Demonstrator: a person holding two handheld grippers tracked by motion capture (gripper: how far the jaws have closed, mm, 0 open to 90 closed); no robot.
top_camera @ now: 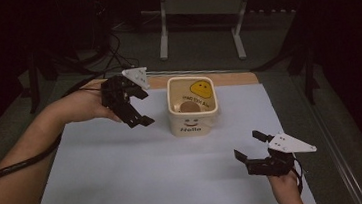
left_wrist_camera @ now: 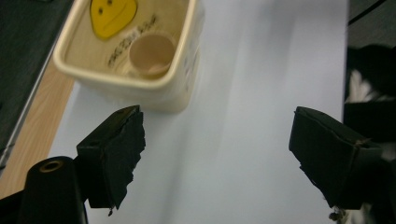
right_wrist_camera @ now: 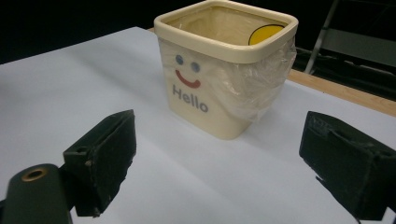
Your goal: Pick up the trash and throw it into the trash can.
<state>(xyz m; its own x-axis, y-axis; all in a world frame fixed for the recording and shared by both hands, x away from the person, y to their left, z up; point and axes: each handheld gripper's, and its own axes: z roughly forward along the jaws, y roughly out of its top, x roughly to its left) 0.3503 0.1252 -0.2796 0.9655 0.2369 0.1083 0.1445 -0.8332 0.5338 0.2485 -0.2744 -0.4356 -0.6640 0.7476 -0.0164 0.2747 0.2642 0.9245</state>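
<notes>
A cream square bin [top_camera: 193, 105] with a smiley face and "Hello" on its front stands on the white sheet [top_camera: 165, 169]; a clear plastic liner hangs over its rim [right_wrist_camera: 261, 79]. A yellow smiley [left_wrist_camera: 112, 16] shows on its inner wall and a small round brownish cup or lid [left_wrist_camera: 151, 53] lies at its bottom. My left gripper [top_camera: 138, 117] hovers open just left of the bin, nothing between its jaws. My right gripper [top_camera: 250, 145] is open and empty near the sheet's front right, pointing at the bin [right_wrist_camera: 224, 70].
The white sheet covers a wooden tabletop whose edge [top_camera: 232, 78] shows behind the bin. Grey metal stand legs [top_camera: 199, 22] and cables stand on the dark floor beyond. A black cable [top_camera: 19, 163] trails from the left gripper along the forearm.
</notes>
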